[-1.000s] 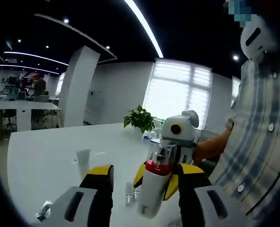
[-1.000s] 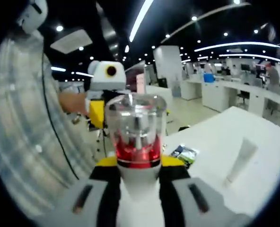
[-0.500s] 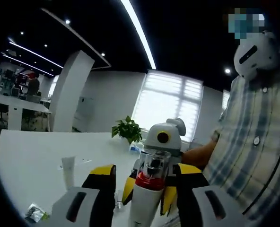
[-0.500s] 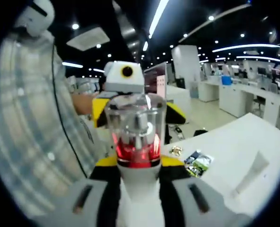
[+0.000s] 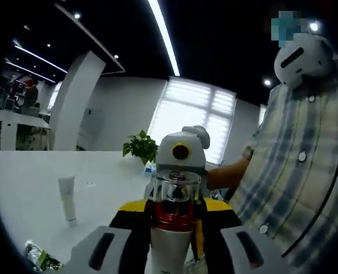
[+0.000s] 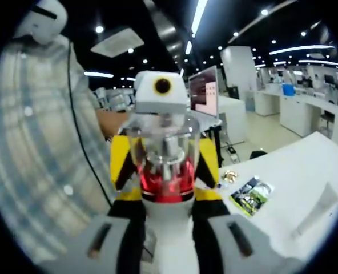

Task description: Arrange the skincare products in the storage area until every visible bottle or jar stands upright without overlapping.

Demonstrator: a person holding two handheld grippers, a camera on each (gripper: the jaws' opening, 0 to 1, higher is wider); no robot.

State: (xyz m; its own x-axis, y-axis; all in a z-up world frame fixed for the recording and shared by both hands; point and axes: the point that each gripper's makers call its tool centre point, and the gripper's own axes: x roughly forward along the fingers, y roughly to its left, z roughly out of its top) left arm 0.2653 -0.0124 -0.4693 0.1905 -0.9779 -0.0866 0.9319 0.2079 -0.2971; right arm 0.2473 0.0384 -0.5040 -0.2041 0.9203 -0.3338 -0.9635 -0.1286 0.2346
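Bottle (image 5: 172, 240), white plastic, red collar, clear domed cap: both grippers (image 5: 169, 225) (image 6: 168, 208) are clamping it; left gripper, open 1 s ago, is now gripping.

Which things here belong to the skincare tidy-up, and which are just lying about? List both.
Job:
- pump bottle with red collar and clear cap, between both grippers' jaws
- white tube lying on the table
- left gripper
- right gripper

Lying about:
- green sachet
- potted plant
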